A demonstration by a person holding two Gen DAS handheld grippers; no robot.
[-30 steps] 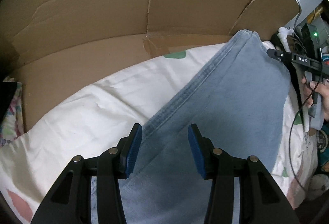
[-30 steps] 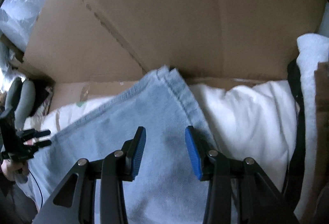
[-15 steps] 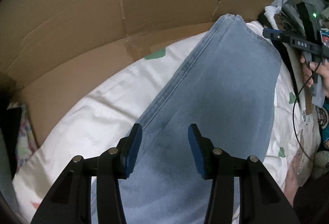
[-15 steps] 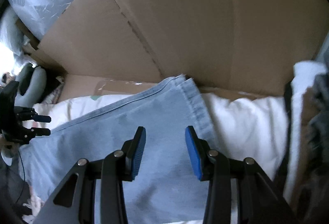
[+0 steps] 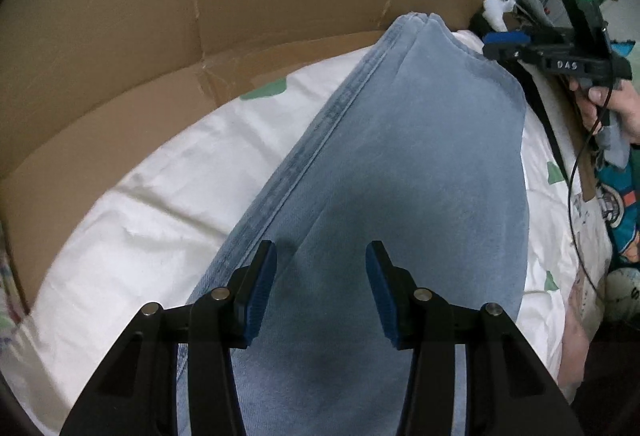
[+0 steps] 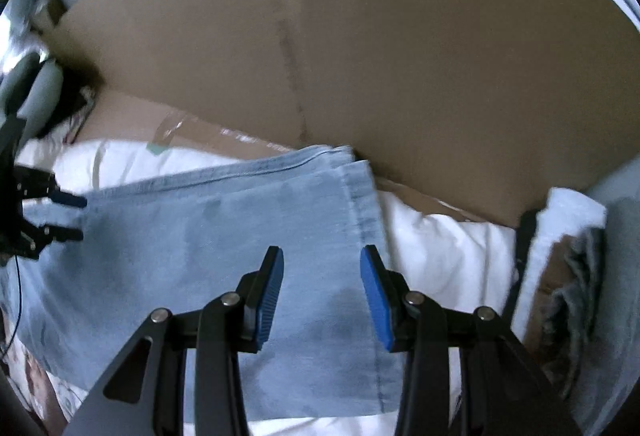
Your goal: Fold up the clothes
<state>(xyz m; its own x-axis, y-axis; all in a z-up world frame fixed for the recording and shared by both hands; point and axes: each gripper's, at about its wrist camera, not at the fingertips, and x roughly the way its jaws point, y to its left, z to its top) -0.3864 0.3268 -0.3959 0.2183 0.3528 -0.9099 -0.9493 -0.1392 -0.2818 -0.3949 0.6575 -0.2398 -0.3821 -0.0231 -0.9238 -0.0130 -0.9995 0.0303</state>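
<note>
A pair of light blue jeans (image 5: 400,164) lies folded lengthwise on a white bed sheet (image 5: 152,196), hem end toward the cardboard. My left gripper (image 5: 320,292) is open and empty above the jeans' near part. My right gripper (image 6: 320,296) is open and empty above the jeans (image 6: 224,228) near the hem edge. The right gripper also shows in the left wrist view (image 5: 504,42), held off the jeans' far right edge. The left gripper shows at the left edge of the right wrist view (image 6: 68,218), open.
A brown cardboard wall (image 5: 200,16) stands behind the bed, also in the right wrist view (image 6: 360,56). A white towel and grey cloth (image 6: 576,236) lie at the right. Printed fabric (image 5: 616,204) lies at the bed's right side.
Both grippers have drawn back and risen from the jeans, so more of the garment shows. The right gripper has swung rightward toward the hem. Both stay open.
</note>
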